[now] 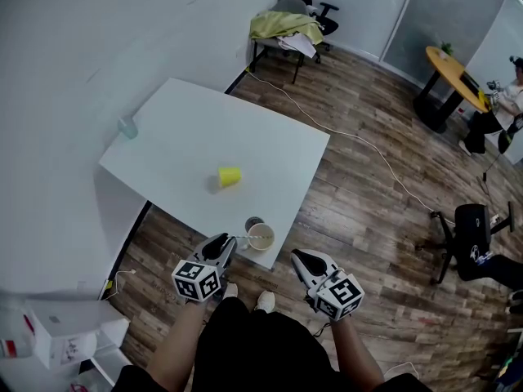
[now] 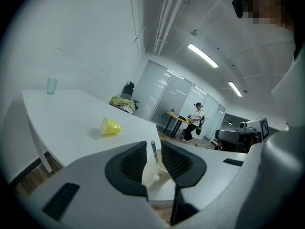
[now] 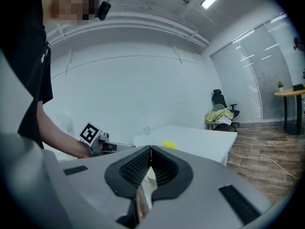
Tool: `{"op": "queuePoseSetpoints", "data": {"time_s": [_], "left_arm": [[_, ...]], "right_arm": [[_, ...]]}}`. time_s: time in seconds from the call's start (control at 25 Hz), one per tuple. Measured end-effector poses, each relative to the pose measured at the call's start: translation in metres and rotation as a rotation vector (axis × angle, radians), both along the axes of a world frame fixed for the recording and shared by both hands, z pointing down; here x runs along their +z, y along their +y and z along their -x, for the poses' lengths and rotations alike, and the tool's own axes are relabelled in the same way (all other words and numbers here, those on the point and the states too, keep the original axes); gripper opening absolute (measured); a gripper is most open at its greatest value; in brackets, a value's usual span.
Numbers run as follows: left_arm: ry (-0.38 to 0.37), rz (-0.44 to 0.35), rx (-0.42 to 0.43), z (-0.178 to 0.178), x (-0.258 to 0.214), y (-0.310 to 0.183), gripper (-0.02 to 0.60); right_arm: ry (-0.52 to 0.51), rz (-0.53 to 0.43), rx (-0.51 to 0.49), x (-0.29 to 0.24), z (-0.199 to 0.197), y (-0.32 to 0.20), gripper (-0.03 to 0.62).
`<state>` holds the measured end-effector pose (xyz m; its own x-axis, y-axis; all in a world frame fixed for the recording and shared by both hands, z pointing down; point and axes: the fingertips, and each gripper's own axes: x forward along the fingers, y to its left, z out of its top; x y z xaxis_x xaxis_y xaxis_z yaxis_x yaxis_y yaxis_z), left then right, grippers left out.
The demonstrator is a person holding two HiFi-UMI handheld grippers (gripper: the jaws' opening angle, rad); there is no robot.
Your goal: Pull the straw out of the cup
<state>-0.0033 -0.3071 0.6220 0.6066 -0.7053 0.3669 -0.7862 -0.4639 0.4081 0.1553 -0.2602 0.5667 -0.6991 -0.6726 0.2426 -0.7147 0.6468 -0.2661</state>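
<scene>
Left pads (image 2: 133, 162) spread, straw (image 2: 153, 150) upright in the gap, no pad pressing on it. Straw sits in the cup (image 1: 261, 236), at the near edge of the table (image 1: 204, 129). Left gripper (image 1: 227, 242) points forward and a bit down, tips at the cup's left rim.

Right gripper (image 3: 150, 148): tips pressed together, nothing pinched. It hangs just right of the cup, off the table edge, over the floor, tilted slightly down.

Markings: black-and-white square markers on left cube (image 1: 197, 280) and right cube (image 1: 340, 295). Box (image 1: 57, 333) bottom left has a red label, print too small to read.

Both forearms come in from the bottom of the head view, roughly parallel.

Around:
- small dark round thing (image 1: 254, 222) touching the cup's far side
- yellow cup (image 1: 230, 175) on its side mid-table
- clear glass (image 1: 127, 126) at the far left corner
- chair (image 1: 286, 24) with a yellow-green cloth beyond the table
- cable (image 1: 359, 141) across the floor
- a seated person at a round yellow table (image 1: 453, 76), far right
</scene>
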Motion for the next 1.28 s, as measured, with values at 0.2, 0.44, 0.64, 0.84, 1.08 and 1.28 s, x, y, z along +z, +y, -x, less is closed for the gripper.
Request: {"op": "queuePoseSetpoints", "data": {"time_s": [0.2,0.44,0.64,0.84,1.08,1.28], "left_arm": [[0.019,0.006,0.031,-0.002,-0.001,-0.001,0.076],[0.035,0.021,0.066,-0.004,0.000,-0.004,0.038],[0.048,0.026,0.090,-0.001,-0.001,-0.002,0.038],[0.056,0.010,0.116,-0.001,-0.008,-0.008,0.037],[0.057,-0.012,0.149,-0.001,-0.020,-0.011,0.037],[0.049,-0.038,0.175,0.004,-0.033,-0.011,0.037]], "right_arm": [[0.001,-0.001,0.019,0.001,0.002,0.001,0.021],[0.011,0.012,0.056,0.000,0.003,0.004,0.021],[0.016,0.011,0.085,-0.003,0.006,0.004,0.021],[0.017,0.006,0.106,-0.003,0.009,0.000,0.021],[0.017,-0.003,0.127,-0.008,0.013,-0.004,0.021],[0.019,-0.018,0.144,-0.011,0.017,-0.006,0.021]]}}
